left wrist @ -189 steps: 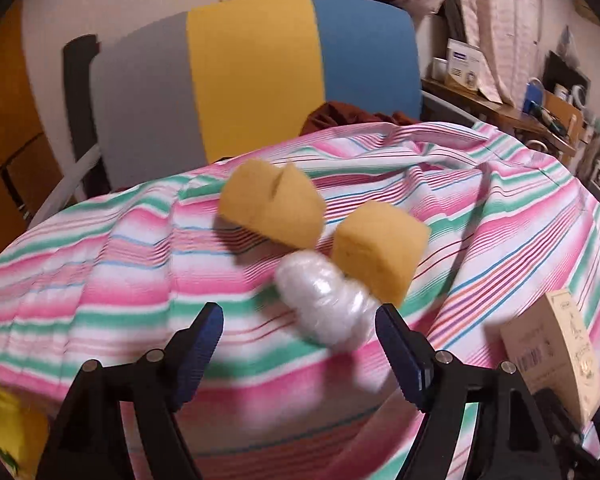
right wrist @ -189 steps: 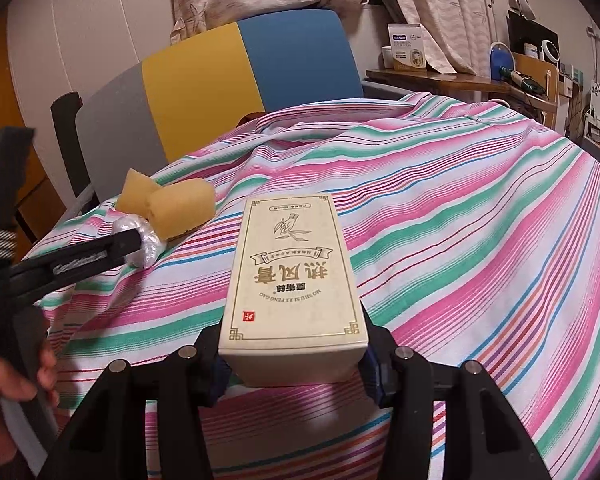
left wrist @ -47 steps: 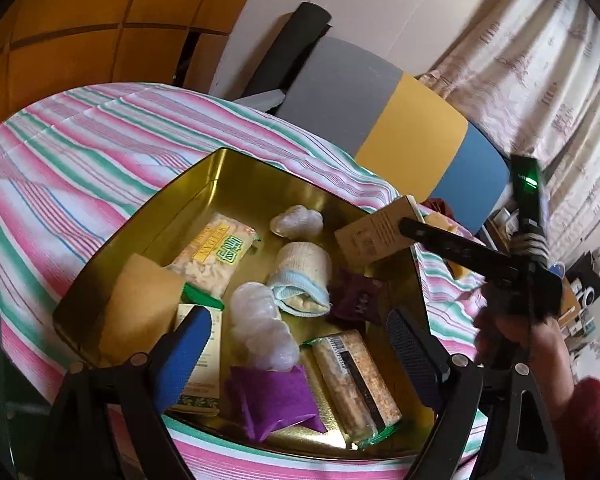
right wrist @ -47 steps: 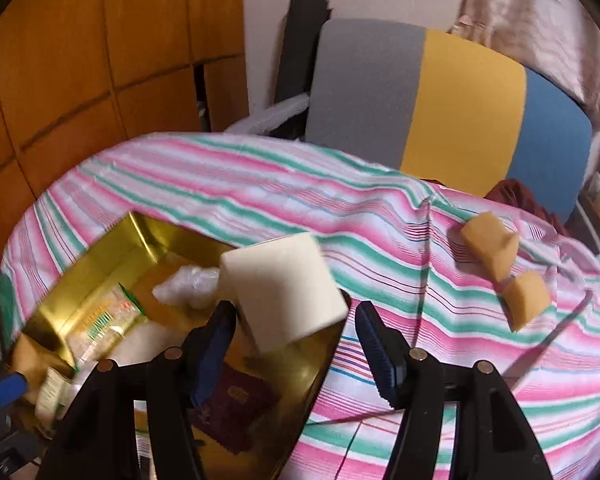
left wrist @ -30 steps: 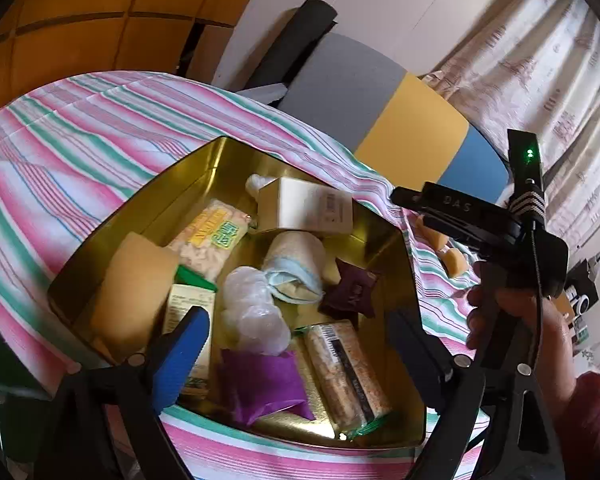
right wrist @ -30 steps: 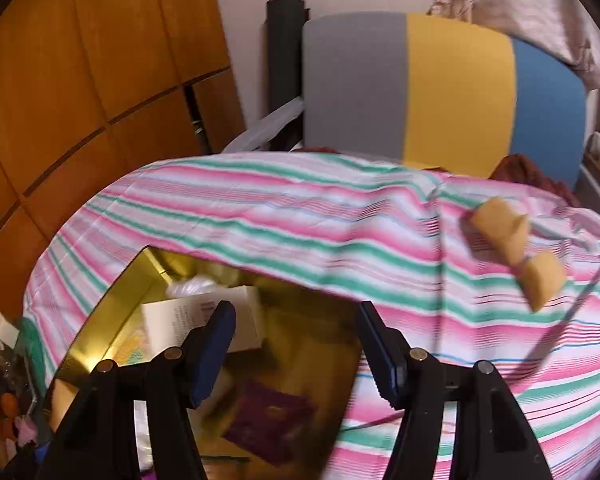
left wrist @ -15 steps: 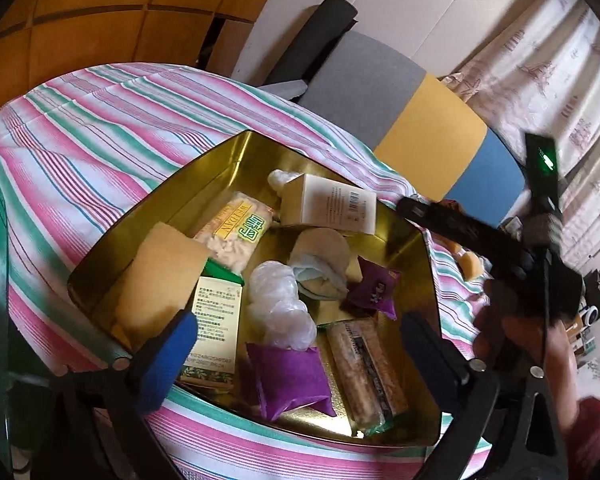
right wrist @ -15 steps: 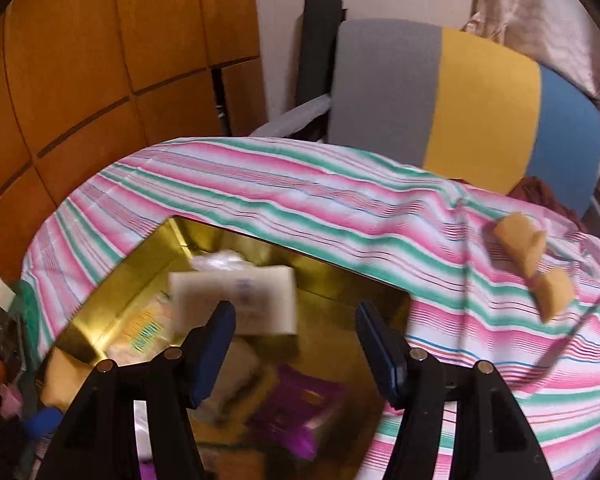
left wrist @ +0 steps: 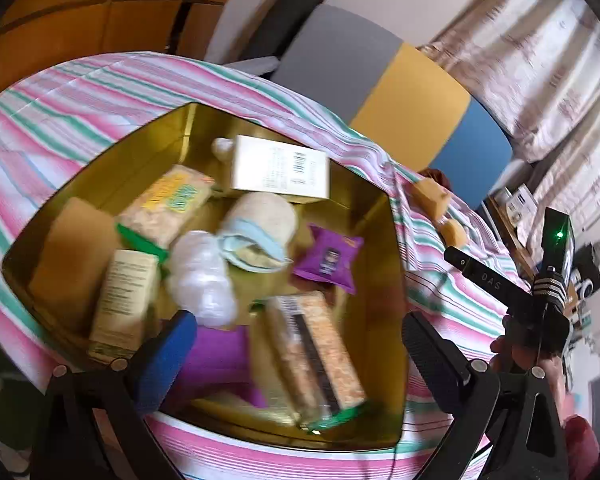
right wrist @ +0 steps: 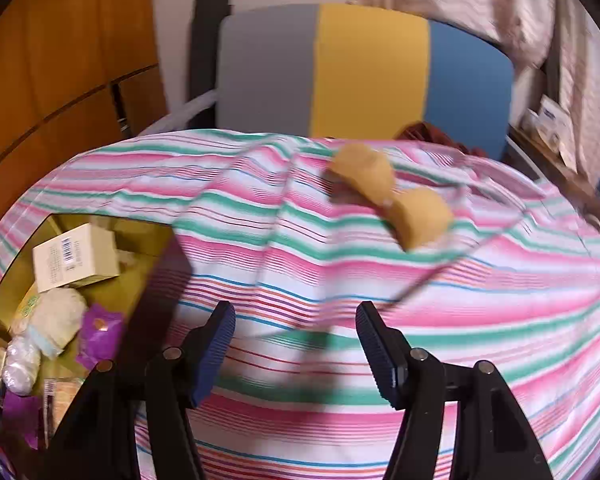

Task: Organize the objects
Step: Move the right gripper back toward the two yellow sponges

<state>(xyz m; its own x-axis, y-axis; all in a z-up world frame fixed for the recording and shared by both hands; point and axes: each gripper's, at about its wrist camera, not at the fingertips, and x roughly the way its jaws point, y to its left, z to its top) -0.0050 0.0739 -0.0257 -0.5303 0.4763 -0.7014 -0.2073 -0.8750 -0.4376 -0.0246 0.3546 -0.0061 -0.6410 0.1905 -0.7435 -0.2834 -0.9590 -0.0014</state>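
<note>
- Here the left gripper (left wrist: pixel 296 344) is hanging released over the gold tin (left wrist: pixel 112 168), its jaws spread wide with nothing between them; the near part of the tin is lying behind its fingers.
- The tin is sitting on the bench under a striped cloth (right wrist: pixel 340 280), and in the right wrist view it is showing only at the left edge, cut off by the frame.
- A cream box (left wrist: pixel 280 170) with a barcode is lying on its side at the far end of the tin, partly covering a small white lump whose nature is hard to make out.
- Below it a rolled cloth bundle (left wrist: pixel 260 228), a purple packet (left wrist: pixel 328 258), a clear plastic wad (left wrist: pixel 200 276) and two cracker packs (left wrist: pixel 168 204) are crowding together; blur is smearing the print on them.
- A second purple item at the near end is mostly hiding behind the left gripper's blue pad.
- The right gripper (right wrist: pixel 296 348) is pointing down at bare striped cloth, jaws apart and holding nothing.
- Two yellow sponge pieces (right wrist: pixel 388 200) are lying on the cloth beyond it, touching each other, well apart from the tin, their edges blurring.
- A person's hand (left wrist: pixel 540 364) is gripping the right gripper's handle at the edge of the left wrist view, largely cut off.
</note>
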